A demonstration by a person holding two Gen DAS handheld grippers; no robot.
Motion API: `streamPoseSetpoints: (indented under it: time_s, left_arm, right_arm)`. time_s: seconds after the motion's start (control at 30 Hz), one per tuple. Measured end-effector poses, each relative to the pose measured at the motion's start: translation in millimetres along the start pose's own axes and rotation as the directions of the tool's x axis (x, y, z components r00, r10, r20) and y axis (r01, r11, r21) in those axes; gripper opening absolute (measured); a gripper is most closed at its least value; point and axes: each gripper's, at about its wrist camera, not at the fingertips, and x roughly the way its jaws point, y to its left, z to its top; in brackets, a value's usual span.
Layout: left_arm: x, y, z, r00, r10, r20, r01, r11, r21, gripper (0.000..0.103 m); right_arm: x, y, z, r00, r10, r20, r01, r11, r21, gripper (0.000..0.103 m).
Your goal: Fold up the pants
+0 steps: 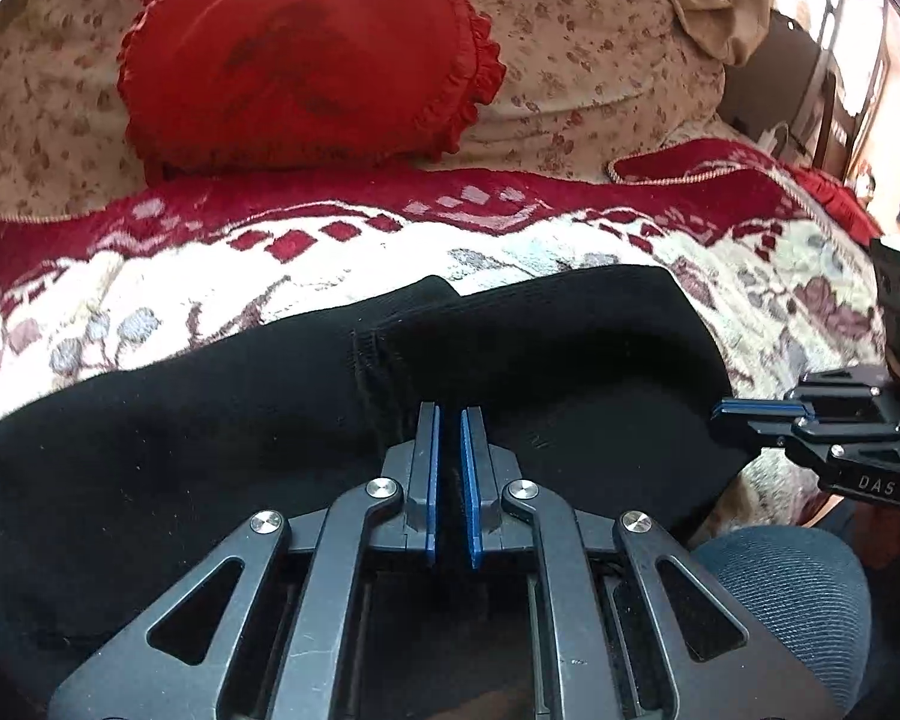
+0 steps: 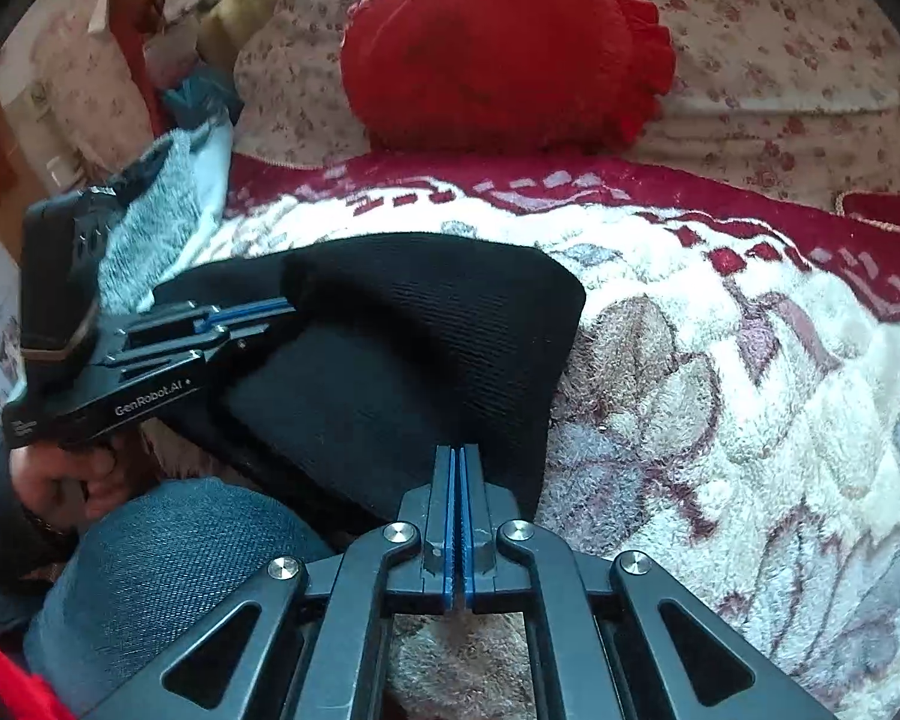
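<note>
The black pants (image 1: 540, 360) lie folded on a floral blanket (image 1: 780, 312) over the bed, below a red ruffled cushion (image 1: 306, 54). The left gripper (image 1: 448, 420) pinches the pants' near edge; the right gripper (image 2: 457, 456) pinches their right edge, its pads nearly together.

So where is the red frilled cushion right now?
The red frilled cushion sits high in both wrist views, leaning on the floral backrest, just beyond the red border of the blanket under the black pants.
</note>
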Motion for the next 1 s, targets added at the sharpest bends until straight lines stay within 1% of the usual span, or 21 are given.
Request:
streamPoseSetpoints:
  time_s: [0.1,0.13,0.17,0.2,0.23,0.27,0.3,0.4,0.47,0.5,0.53,0.57,0.6,0.67,0.77,0.8,0.83,0.87,0.93,0.97,1.0]
  left_arm:
    - [0,-3,-4,1.0,0.022,0.003,-0.022,1.0,0.014,0.007]
    - [0,-4,-5,1.0,0.028,0.002,-0.028,0.999,0.021,0.007]
    - [-2,-5,-5,1.0,0.031,0.0,-0.031,0.999,0.02,0.007]
    - [-5,-5,-4,1.0,0.03,0.002,-0.03,1.0,0.011,0.007]
    - [-9,-6,-5,1.0,0.02,0.005,-0.02,1.0,0.014,0.007]
    - [-11,-7,-5,1.0,0.027,0.005,-0.027,0.999,0.025,0.007]
    - [-12,-8,-7,0.999,0.039,0.004,-0.04,0.999,0.035,0.007]
    - [-13,-6,-13,1.0,0.029,0.005,-0.029,0.999,0.031,0.007]
    - [-11,-3,-17,1.0,0.02,0.018,-0.02,1.0,0.019,0.007]
    - [-11,-2,-19,1.0,0.015,0.023,-0.015,1.0,0.009,0.007]
    - [-10,-1,-19,1.0,0.011,0.026,-0.011,1.0,0.002,0.007]
    - [-10,-1,-20,1.0,0.01,0.027,-0.009,1.0,-0.001,0.007]
    - [-10,-1,-20,1.0,0.01,0.026,-0.01,1.0,0.0,0.007]
    - [-10,-2,-21,1.0,0.015,0.024,-0.015,1.0,0.004,0.007]
    - [-10,-4,-22,0.999,0.024,0.024,-0.024,1.0,0.011,0.007]
    - [-10,-4,-22,0.999,0.025,0.025,-0.025,1.0,0.01,0.007]
    - [-10,-4,-22,0.999,0.026,0.028,-0.026,1.0,0.01,0.007]
    - [-10,-4,-23,0.999,0.026,0.032,-0.026,1.0,0.009,0.007]
    - [-11,-3,-24,0.999,0.022,0.037,-0.022,1.0,0.002,0.007]
    - [-11,-3,-25,0.999,0.02,0.039,-0.02,1.0,-0.001,0.007]
    - [-11,-3,-26,0.999,0.02,0.042,-0.02,1.0,0.0,0.007]
  right_arm:
    - [-14,-2,2,0.999,0.023,0.023,-0.023,1.0,0.016,0.0]
    - [-28,-3,1,0.996,0.041,0.08,-0.043,0.999,0.028,0.0]
    - [-33,1,5,0.992,0.066,0.11,-0.069,0.997,0.031,0.0]
    - [-35,1,4,0.99,0.085,0.115,-0.089,0.995,0.034,0.0]
    - [-26,0,2,0.996,0.06,0.067,-0.062,0.998,0.032,0.0]
    - [-8,0,-2,1.0,0.002,-0.027,-0.001,1.0,0.017,0.0]
    - [-1,0,-5,0.999,-0.002,-0.043,0.002,1.0,0.008,0.0]
    - [-19,6,7,1.0,0.001,0.022,-0.001,1.0,-0.014,0.0]
    - [-32,1,21,0.992,0.038,0.121,-0.041,0.999,0.018,0.001]
    - [-35,-3,30,0.986,0.036,0.162,-0.043,0.998,0.043,0.002]
    - [-34,-6,40,0.981,0.009,0.193,-0.021,0.998,0.06,0.002]
    - [-28,-9,49,0.98,-0.026,0.196,0.012,0.997,0.071,0.003]
    - [-13,-13,57,0.986,-0.054,0.156,0.041,0.995,0.088,0.003]
    - [27,-19,62,0.997,-0.074,0.006,0.073,0.992,0.101,0.002]
    - [28,-12,69,0.992,-0.123,0.008,0.121,0.988,0.099,0.003]
    - [21,-7,71,0.989,-0.143,0.029,0.14,0.987,0.083,0.003]
    - [12,4,74,0.987,-0.143,0.078,0.139,0.989,0.05,0.003]
    - [8,8,76,0.988,-0.115,0.101,0.112,0.993,0.037,0.003]
    - [4,24,86,0.99,0.003,0.14,-0.002,1.0,-0.007,0.003]
    - [7,33,92,0.99,0.045,0.132,-0.04,0.998,-0.037,0.003]
    - [13,40,94,0.992,0.06,0.113,-0.054,0.997,-0.061,0.003]
